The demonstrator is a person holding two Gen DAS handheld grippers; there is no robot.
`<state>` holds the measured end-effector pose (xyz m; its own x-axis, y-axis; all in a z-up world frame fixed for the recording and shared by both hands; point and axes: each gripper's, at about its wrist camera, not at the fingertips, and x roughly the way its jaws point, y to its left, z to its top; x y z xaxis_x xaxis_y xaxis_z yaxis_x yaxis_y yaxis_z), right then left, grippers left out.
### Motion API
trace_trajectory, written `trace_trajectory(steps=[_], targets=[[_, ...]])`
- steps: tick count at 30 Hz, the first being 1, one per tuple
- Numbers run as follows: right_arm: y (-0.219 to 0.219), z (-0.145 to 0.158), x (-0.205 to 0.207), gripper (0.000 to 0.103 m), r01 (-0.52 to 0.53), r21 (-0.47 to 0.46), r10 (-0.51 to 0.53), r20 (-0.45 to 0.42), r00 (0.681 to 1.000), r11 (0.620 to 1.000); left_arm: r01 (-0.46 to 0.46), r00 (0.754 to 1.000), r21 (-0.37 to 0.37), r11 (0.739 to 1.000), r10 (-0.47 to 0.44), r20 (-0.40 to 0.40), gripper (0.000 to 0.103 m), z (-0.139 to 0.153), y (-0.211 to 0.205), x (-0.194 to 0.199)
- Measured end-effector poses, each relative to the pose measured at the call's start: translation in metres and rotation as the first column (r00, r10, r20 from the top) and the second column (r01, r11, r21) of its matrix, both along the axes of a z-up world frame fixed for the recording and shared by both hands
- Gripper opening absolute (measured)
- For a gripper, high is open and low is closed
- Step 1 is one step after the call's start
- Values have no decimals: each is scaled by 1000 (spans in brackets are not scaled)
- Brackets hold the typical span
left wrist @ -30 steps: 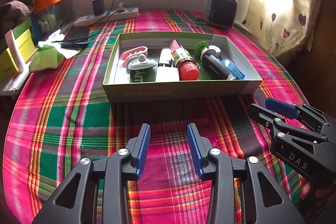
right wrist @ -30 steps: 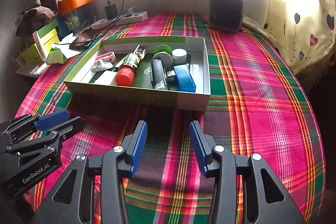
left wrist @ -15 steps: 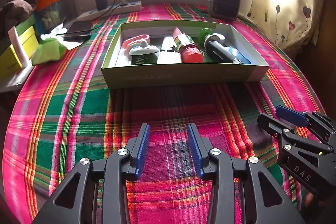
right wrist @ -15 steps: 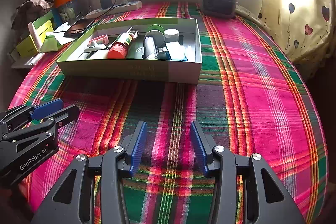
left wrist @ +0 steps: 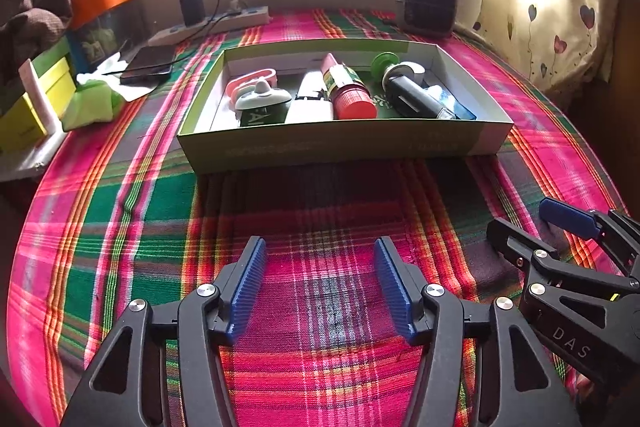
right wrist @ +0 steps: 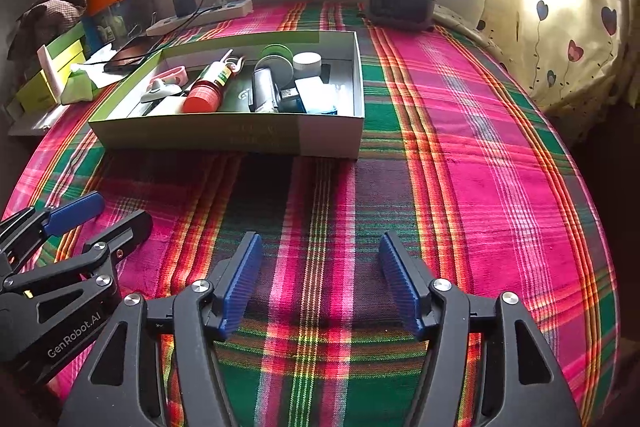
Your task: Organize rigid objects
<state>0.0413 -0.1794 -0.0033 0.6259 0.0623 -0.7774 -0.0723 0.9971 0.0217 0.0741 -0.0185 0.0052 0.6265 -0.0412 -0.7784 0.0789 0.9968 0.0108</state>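
Note:
A shallow green-and-white cardboard box [left wrist: 344,147] [right wrist: 224,135] sits on the plaid cloth ahead of both grippers. Inside lie a red-capped bottle [left wrist: 348,89] [right wrist: 210,87], a black cylinder [left wrist: 412,95], a grey-and-white clip-like item [left wrist: 262,99], a pink loop [left wrist: 250,79], a green disc [left wrist: 385,61], a white round lid [right wrist: 307,62] and a blue-and-white packet [right wrist: 316,99]. My left gripper [left wrist: 318,287] is open over bare cloth, well short of the box. Beside it, my right gripper [right wrist: 320,283] [left wrist: 536,223] is open and holds nothing.
A small dark fan heater [left wrist: 430,1] stands at the back right. A power strip with a charger [left wrist: 212,25], a dark phone [left wrist: 150,65], a green cloth [left wrist: 92,103] and yellow-green boxes [left wrist: 32,107] crowd the left edge. A heart-print curtain [right wrist: 560,27] hangs on the right.
Both grippers have pulled back from the box, which now looks smaller and farther away. Their jaws stand wider apart than a second ago.

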Motion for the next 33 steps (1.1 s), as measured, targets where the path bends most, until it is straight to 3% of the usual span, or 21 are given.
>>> trace_trajectory(steps=[33], targets=[[2, -1, 0, 68, -1, -4, 1, -1, 1000, 1000, -4, 1000, 1, 1000, 4, 0, 58, 0, -1, 0]])
